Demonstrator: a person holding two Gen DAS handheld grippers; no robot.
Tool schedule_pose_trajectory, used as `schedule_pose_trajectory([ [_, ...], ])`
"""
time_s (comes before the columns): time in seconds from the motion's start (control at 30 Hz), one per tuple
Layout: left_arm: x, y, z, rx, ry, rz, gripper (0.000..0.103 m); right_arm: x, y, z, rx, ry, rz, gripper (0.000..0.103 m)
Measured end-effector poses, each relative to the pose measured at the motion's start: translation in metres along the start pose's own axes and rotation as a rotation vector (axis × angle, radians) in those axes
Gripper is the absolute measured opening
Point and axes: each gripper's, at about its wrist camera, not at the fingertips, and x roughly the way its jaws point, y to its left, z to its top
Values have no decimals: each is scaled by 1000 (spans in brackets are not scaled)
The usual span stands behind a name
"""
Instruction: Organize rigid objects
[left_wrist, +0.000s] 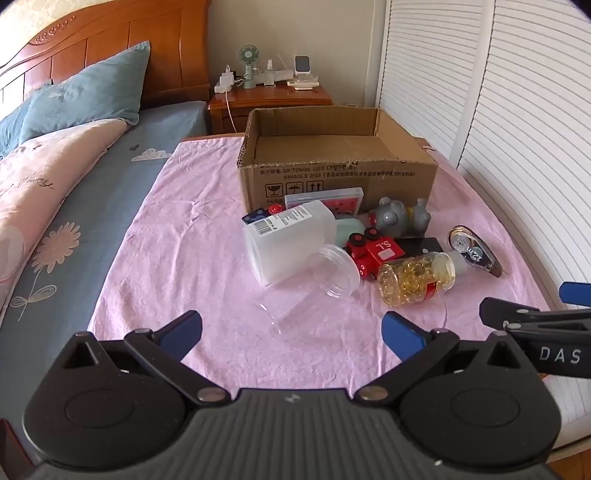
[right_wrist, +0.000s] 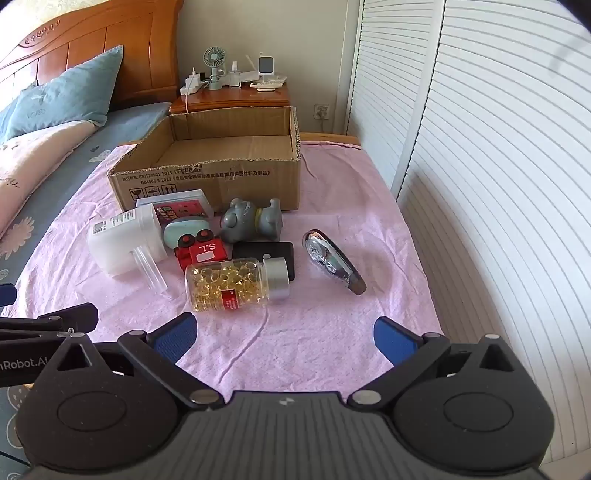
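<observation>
Several rigid objects are lying heaped at twelve o'clock of both grippers, just in front of the cardboard box (right_wrist: 207, 177), probably waiting to go into it: a capsule bottle (right_wrist: 236, 282), a red toy (right_wrist: 201, 253), a grey figurine (right_wrist: 253, 221) and a correction tape (right_wrist: 332, 260) off at two o'clock. The left gripper (left_wrist: 291, 330) and right gripper (right_wrist: 284, 332) are hovering low over the pink cloth (right_wrist: 325, 332), side by side, jaws spread wide and gripping nothing.

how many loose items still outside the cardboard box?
9 visible: white container, clear jar, card case, mint case, red toy, grey figurine, black case, capsule bottle, correction tape. A blue-patterned thing behind the white container may be a tenth.
</observation>
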Motion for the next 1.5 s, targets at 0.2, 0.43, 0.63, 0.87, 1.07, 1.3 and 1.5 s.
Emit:
schedule_pose_trajectory([
  [0.2,-1,-11,1,6,7,38,102,-2,-3,-2,6,-2,20,103],
  [0.43,0,-11,3,-11,16,16,102,0,-5,-1,8,0,14,103],
  [0.63,-1,-6,0,-10,14,17,102,-3,-2,-1,9,0,18,103],
  [0.87,-1,-4,0,-15,7,14,102,-5,-1,1,6,-6,13,103],
  [1.07,-2,-5,0,-12,11,21,102,-6,-1,1,4,-10,16,103],
  [1.3,-3,-4,0,-10,7,23,102,-8,-2,1,11,-13,23,103],
  [1.5,-4,-4,0,-10,6,24,102,-9,-2,1,11,-15,23,103],
])
